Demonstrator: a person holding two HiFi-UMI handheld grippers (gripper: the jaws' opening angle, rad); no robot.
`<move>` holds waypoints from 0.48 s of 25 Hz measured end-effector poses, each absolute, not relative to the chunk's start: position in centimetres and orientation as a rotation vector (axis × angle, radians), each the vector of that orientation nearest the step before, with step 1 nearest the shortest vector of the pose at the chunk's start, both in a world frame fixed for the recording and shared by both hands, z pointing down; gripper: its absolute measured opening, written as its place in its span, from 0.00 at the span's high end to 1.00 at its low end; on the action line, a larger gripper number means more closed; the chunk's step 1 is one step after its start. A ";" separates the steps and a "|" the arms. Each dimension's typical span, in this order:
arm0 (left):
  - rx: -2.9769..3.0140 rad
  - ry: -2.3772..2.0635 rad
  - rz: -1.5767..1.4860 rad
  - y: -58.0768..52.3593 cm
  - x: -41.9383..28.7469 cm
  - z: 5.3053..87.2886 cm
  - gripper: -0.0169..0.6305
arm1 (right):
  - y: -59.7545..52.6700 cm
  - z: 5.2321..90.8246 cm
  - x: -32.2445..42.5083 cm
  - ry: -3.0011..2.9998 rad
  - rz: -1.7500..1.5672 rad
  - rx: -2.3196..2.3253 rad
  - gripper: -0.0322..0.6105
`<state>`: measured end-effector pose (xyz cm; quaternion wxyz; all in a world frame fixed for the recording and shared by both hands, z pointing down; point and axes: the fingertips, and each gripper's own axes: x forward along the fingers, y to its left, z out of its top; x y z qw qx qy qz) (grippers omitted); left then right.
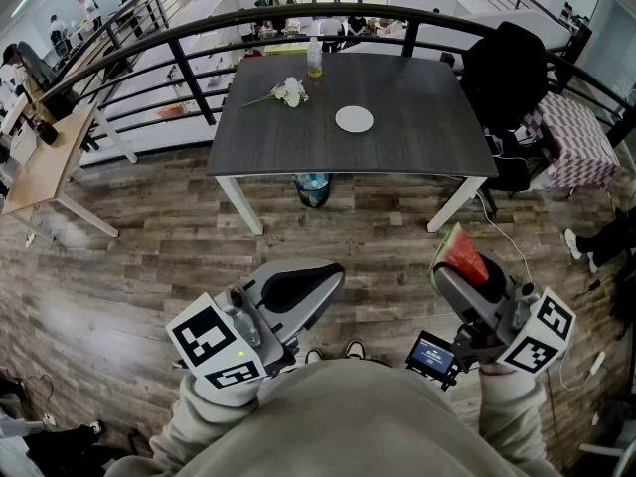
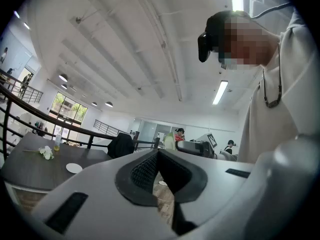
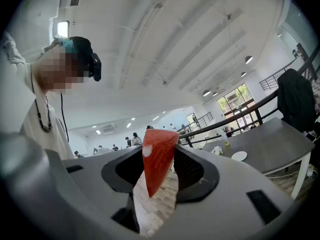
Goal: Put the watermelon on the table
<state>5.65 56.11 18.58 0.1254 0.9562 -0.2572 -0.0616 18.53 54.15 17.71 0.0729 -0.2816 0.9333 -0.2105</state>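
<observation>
A wedge of red watermelon (image 1: 464, 257) with a green rind sits between the jaws of my right gripper (image 1: 449, 268), which is shut on it and held level over the wooden floor. In the right gripper view the slice (image 3: 157, 159) stands upright between the dark pads. My left gripper (image 1: 331, 273) is level beside it, jaws shut with nothing in them; in its own view its tips (image 2: 158, 153) meet. The dark table (image 1: 417, 137) stands ahead, well apart from both grippers, with a white plate (image 1: 354, 119), a flower (image 1: 289, 92) and a bottle (image 1: 314, 58) on it.
A black chair draped with a jacket (image 1: 509, 66) stands at the table's right end, next to a patterned box (image 1: 572, 139). A bin (image 1: 311, 189) sits under the table. A dark railing (image 1: 199, 30) curves behind it. A light wooden desk (image 1: 45, 162) is at the left.
</observation>
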 end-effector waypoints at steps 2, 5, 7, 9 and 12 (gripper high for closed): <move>2.788 -0.751 -0.182 56.0 5.9 18.6 0.97 | 53.9 17.6 18.6 2.806 -0.624 -0.841 0.66; 2.785 -0.756 -0.180 55.8 6.2 18.8 0.97 | 53.5 17.6 18.9 2.807 -0.624 -0.835 0.66; 2.783 -0.759 -0.176 55.7 6.4 18.8 0.97 | 53.3 17.6 19.1 2.804 -0.638 -0.827 0.66; 2.784 -0.763 -0.171 55.5 6.6 18.7 0.97 | 53.0 17.6 19.4 2.793 -0.648 -0.838 0.66; 2.780 -0.763 -0.159 55.4 7.3 18.7 0.97 | 52.6 17.6 20.4 2.774 -0.638 -0.871 0.66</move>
